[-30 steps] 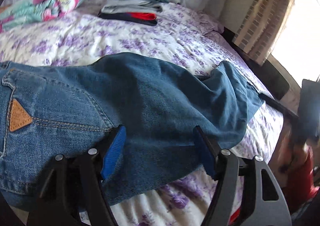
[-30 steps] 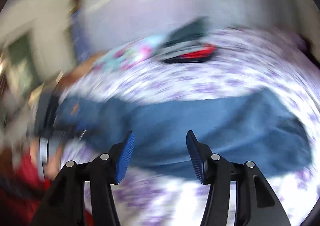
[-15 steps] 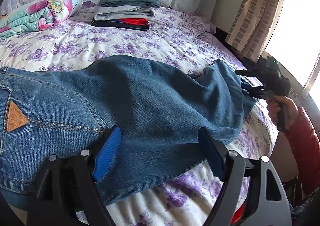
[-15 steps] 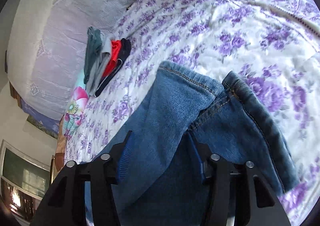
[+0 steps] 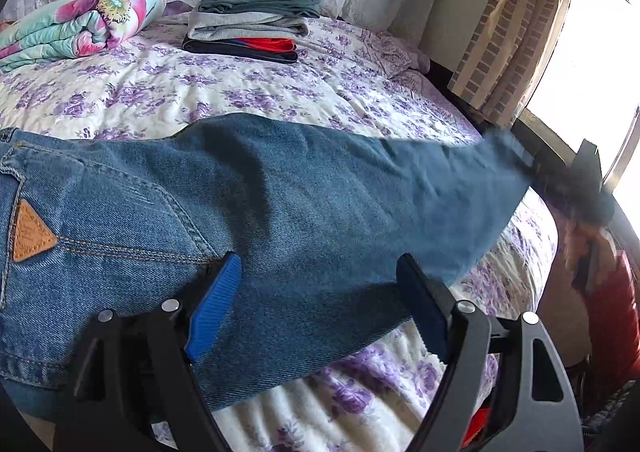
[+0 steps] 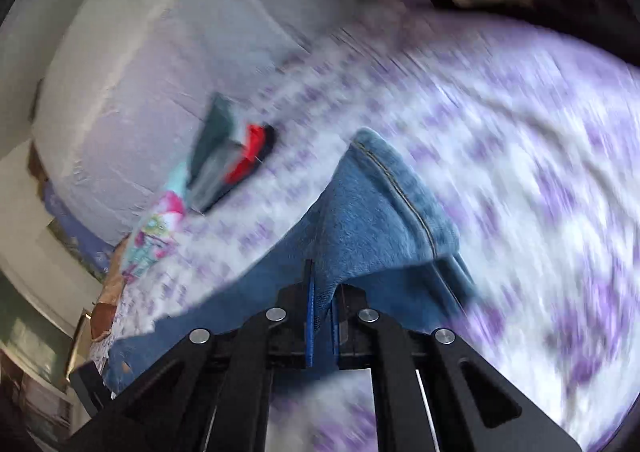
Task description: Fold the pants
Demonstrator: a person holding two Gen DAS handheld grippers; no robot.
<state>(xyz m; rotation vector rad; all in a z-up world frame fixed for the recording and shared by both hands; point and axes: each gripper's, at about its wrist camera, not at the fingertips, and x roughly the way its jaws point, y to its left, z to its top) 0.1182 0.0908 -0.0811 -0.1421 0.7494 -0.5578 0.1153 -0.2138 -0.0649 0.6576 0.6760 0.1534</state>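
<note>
jeans [image 5: 280,211] spread across the bed [image 5: 240,91], hem end lifted at 3 o'clock | left gripper [image 5: 316,304] jaws wide above the seat | right gripper [image 6: 322,312] jaws clamped on the hem | folded stack [image 5: 252,23] at 12 o'clock

Ahead of the left hand-held gripper [image 5: 316,308], the jeans [image 5: 304,195] are coarse matt denim with a leather-look patch [image 5: 30,232]. Its frame is matt black plastic, pads [image 5: 214,306] ribbed blue. Beyond lies a quilted cloth bedspread [image 5: 248,91].
</note>
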